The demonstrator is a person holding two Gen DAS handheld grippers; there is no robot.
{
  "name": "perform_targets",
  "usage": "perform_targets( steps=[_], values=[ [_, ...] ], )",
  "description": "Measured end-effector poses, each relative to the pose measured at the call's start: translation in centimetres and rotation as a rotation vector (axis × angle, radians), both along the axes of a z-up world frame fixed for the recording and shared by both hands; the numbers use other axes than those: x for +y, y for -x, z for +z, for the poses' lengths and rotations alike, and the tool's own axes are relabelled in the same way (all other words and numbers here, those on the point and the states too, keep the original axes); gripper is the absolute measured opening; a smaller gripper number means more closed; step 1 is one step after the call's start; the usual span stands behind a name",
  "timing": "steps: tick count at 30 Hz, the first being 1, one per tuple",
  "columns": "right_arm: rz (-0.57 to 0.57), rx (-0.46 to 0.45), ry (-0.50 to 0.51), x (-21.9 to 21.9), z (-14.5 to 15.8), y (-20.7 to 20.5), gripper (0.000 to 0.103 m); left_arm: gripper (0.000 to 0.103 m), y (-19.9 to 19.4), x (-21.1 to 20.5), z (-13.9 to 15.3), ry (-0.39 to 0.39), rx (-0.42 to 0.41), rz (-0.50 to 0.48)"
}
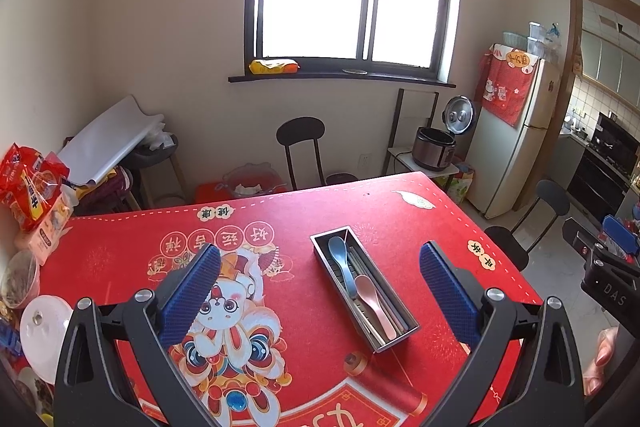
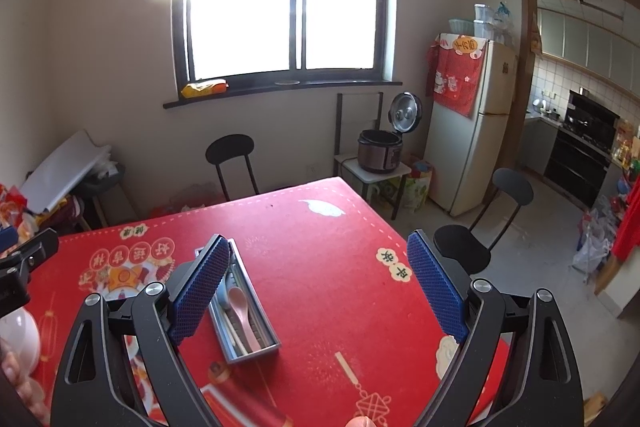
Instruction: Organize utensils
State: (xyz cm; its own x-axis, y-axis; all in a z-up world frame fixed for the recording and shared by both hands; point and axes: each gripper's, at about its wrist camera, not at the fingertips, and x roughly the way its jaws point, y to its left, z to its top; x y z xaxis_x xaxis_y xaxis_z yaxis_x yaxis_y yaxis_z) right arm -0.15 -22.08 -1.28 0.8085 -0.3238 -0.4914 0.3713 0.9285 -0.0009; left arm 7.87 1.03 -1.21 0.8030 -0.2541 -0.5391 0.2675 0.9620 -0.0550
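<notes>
Blue-padded fingers (image 1: 192,291) of the left claw (image 1: 320,293) stand spread wide, holding nothing, above the red surface (image 1: 120,251). Between them, nearer the right finger, lies the metal utensil tray (image 1: 400,337), angled, with a blue spoon (image 1: 340,261), a pink spoon (image 1: 372,297) and chopsticks inside.

From the right wrist, the right claw (image 2: 318,293) is likewise wide apart and empty. Its left finger (image 2: 200,295) overlaps the tray (image 2: 264,347), where the pink spoon (image 2: 240,307) shows. Right of the tray the red surface (image 2: 340,287) is bare.
</notes>
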Motion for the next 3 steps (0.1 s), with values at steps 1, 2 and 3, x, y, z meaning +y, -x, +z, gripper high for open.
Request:
perform_targets(
  steps=[1,2,3],
  values=[
    [0.000,0.000,-0.002,-0.03,-0.05,0.05,0.087,0.097,0.00,-0.03,0.01,0.000,0.001,0.000],
    [-0.001,0.001,-0.003,-0.08,-0.04,-0.02,0.087,0.097,0.03,-0.03,0.00,0.001,0.002,-0.001],
    [-0.002,0.002,-0.003,-0.02,0.02,-0.22,0.087,0.097,0.04,0.00,-0.02,0.002,0.003,-0.001]
  ],
)
